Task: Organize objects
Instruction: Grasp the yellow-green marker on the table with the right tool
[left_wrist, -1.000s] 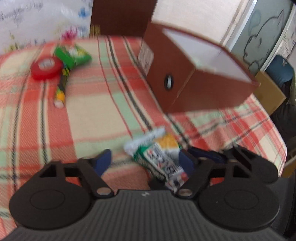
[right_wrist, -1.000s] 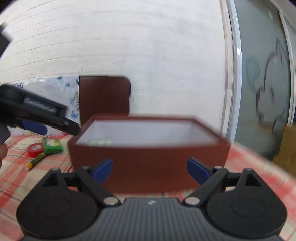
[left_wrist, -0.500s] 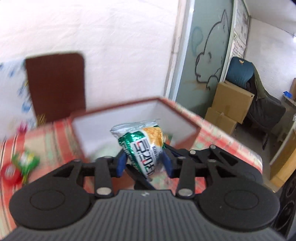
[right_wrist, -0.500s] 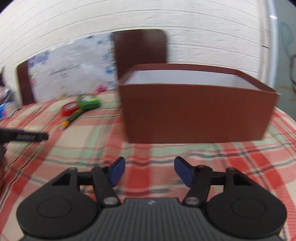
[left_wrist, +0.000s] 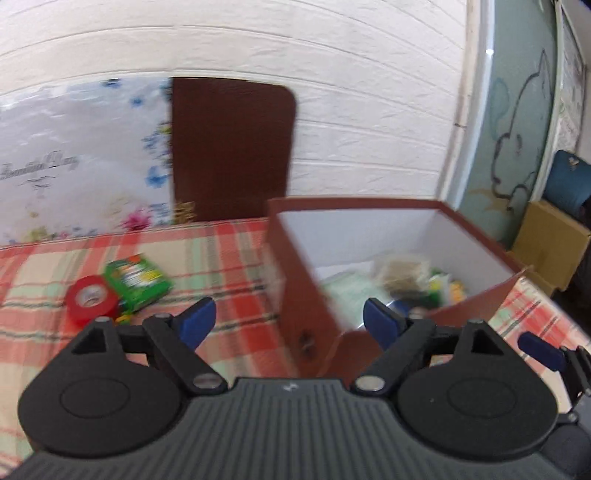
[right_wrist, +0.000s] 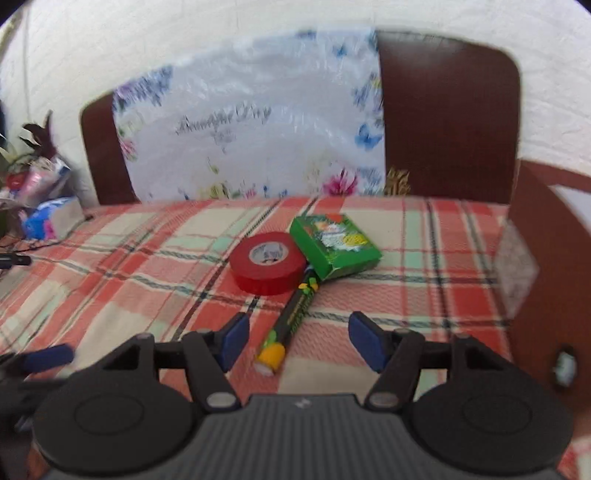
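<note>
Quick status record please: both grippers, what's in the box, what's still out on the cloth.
left gripper: jaws open, empty, near the brown box
right gripper: jaws open, empty, facing the loose items
box contents: several packets, blurred
on cloth: red tape roll, green carton, marker pen
layout: tape and carton side by side, pen's far end between them
surface: plaid tablecloth

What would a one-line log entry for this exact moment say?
left gripper: open, empty, by brown box | right gripper: open, above pen | on cloth: red tape, green box
</note>
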